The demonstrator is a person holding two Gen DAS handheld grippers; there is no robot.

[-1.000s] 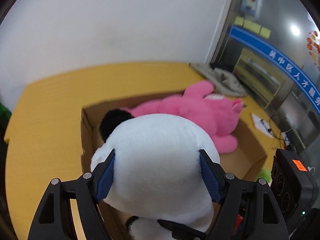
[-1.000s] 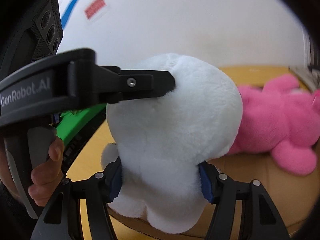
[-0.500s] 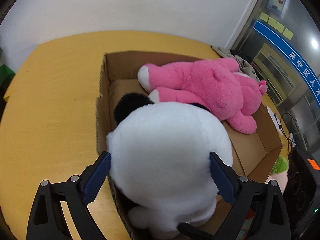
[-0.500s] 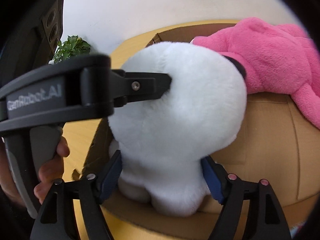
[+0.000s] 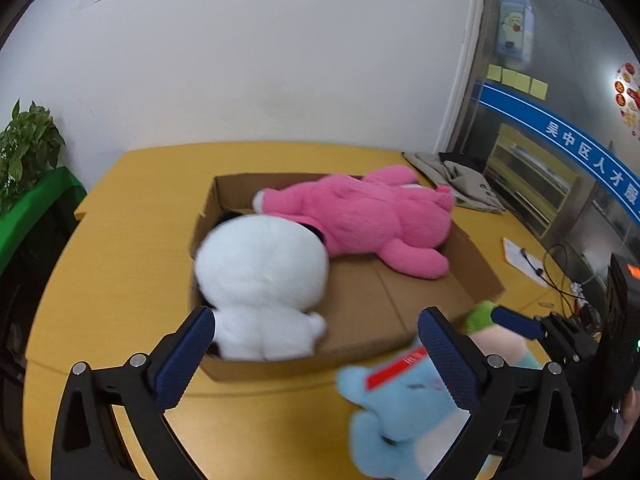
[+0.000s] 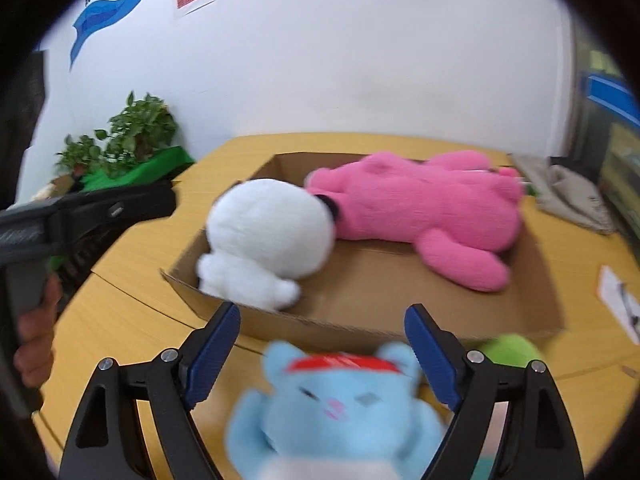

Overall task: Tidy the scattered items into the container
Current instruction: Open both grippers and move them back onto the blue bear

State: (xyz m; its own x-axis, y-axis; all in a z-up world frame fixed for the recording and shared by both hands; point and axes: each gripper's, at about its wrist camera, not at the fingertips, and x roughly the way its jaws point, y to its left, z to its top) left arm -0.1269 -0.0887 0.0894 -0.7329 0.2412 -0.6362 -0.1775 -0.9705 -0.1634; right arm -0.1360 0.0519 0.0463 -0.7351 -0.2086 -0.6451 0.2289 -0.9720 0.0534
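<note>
A white panda plush [image 5: 260, 276] [image 6: 268, 248] lies in the near left corner of the cardboard box [image 5: 400, 344] [image 6: 360, 324], free of both grippers. A pink plush [image 5: 360, 216] [image 6: 424, 208] lies along the box's far side. My left gripper [image 5: 316, 320] hangs in front of the box, its jaws opening with nothing between the pads. The jaws of my right gripper [image 6: 322, 314] are also opening. Below them, in front of the box, a light blue plush [image 6: 336, 404] [image 5: 400, 412] with a red headband lies untouched on the table. A green plush [image 6: 508, 348] [image 5: 480, 316] lies beside it.
The yellow table [image 5: 120, 280] carries a grey cloth [image 5: 452, 180] [image 6: 572, 196] at the back right and a paper with a pen [image 5: 524, 260] on the right. A potted plant [image 5: 28, 144] [image 6: 136, 132] stands off the table's left side. A white wall is behind.
Both grippers have opened and let go of the white panda plush, which now lies in the box. Both have pulled back towards the table's near side, bringing the blue plush into view.
</note>
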